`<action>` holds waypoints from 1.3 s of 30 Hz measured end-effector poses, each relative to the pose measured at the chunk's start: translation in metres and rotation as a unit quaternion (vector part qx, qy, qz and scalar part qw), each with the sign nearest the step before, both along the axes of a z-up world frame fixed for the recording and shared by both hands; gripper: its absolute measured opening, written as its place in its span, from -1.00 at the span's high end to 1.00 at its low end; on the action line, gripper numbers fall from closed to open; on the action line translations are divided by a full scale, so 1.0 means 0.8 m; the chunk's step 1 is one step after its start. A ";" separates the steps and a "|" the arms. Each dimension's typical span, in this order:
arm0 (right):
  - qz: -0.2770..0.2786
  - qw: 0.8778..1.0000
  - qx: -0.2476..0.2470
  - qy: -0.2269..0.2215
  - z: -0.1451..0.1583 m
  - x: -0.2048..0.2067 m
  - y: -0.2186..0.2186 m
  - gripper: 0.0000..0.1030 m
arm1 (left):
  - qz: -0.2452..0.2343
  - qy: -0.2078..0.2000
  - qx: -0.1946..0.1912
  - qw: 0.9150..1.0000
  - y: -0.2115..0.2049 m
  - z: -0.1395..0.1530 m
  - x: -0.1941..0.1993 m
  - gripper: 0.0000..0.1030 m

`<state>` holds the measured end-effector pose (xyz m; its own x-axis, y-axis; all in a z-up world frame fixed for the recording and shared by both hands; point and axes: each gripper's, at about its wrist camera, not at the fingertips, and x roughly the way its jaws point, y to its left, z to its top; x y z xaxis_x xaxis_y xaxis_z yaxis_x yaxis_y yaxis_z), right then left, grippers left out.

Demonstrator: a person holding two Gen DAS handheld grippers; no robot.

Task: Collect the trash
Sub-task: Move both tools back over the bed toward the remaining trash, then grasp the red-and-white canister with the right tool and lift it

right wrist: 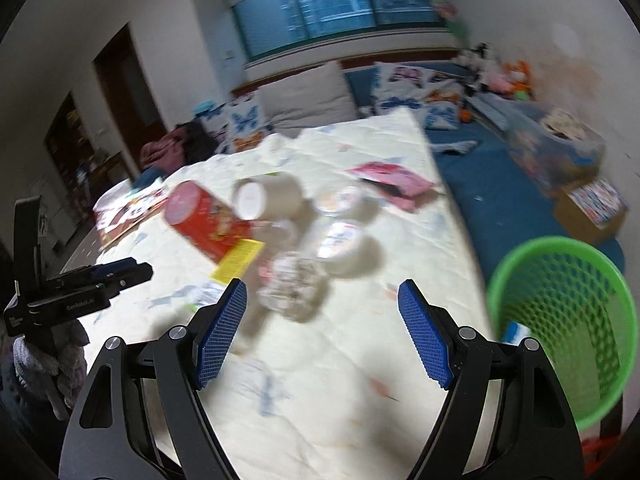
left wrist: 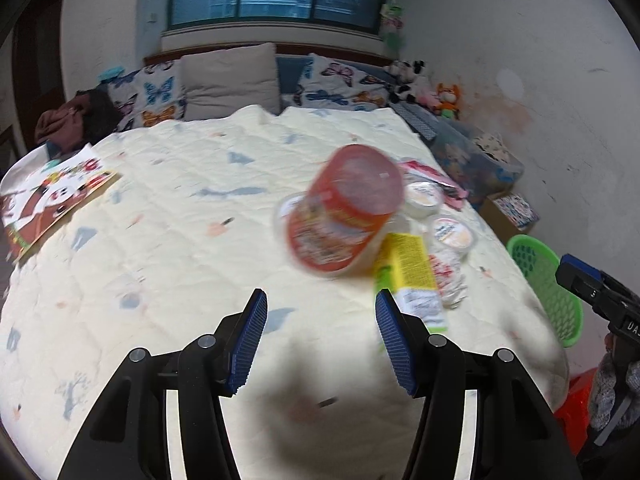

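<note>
Trash lies in a heap on the cream quilt. It includes a red noodle tub (left wrist: 344, 216) (right wrist: 204, 216) on its side, a yellow box (left wrist: 412, 272) (right wrist: 238, 260), a crumpled clear wrapper (left wrist: 450, 280) (right wrist: 290, 290), small white cups (left wrist: 452, 234) (right wrist: 340, 242) and a pink packet (right wrist: 392, 182). My left gripper (left wrist: 320, 320) (right wrist: 138, 271) is open and empty, short of the tub. My right gripper (right wrist: 322, 320) (left wrist: 570, 270) is open too, just short of the wrapper, with nothing between its pads. A green mesh basket (left wrist: 540, 280) (right wrist: 560, 320) stands by the bed's right edge.
A picture book (left wrist: 56, 196) lies on the quilt's left side. Pillows (left wrist: 232, 80) and soft toys (left wrist: 448, 98) line the headboard. A cardboard box (right wrist: 592, 208) and a clear storage bin (right wrist: 560, 148) sit on the blue floor to the right. Something red (left wrist: 576, 400) sits below the basket.
</note>
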<state>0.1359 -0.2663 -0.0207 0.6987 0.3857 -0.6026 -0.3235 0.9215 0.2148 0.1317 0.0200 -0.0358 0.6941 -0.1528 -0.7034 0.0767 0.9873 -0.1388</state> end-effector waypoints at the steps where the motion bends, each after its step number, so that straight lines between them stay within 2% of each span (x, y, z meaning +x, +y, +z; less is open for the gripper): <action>1: 0.011 1.000 -0.002 -0.002 0.001 0.003 0.014 -0.51 | 0.006 0.002 -0.002 1.000 0.009 -0.001 -0.004 -0.06; 10: 0.087 0.996 -0.012 -0.007 0.006 0.034 0.113 -0.51 | 0.051 0.011 -0.011 0.999 0.068 -0.008 -0.028 -0.06; 19: 0.113 0.992 -0.052 -0.018 0.000 0.064 0.186 -0.51 | 0.064 0.020 -0.027 0.997 0.089 -0.017 -0.038 -0.06; 33: 0.101 0.992 -0.071 -0.010 -0.013 0.105 0.216 -0.47 | 0.067 0.027 -0.039 0.997 0.102 -0.024 -0.035 -0.06; 39: 0.093 0.993 -0.069 0.000 -0.020 0.115 0.218 -0.29 | 0.065 0.032 -0.043 0.996 0.102 -0.027 -0.033 -0.06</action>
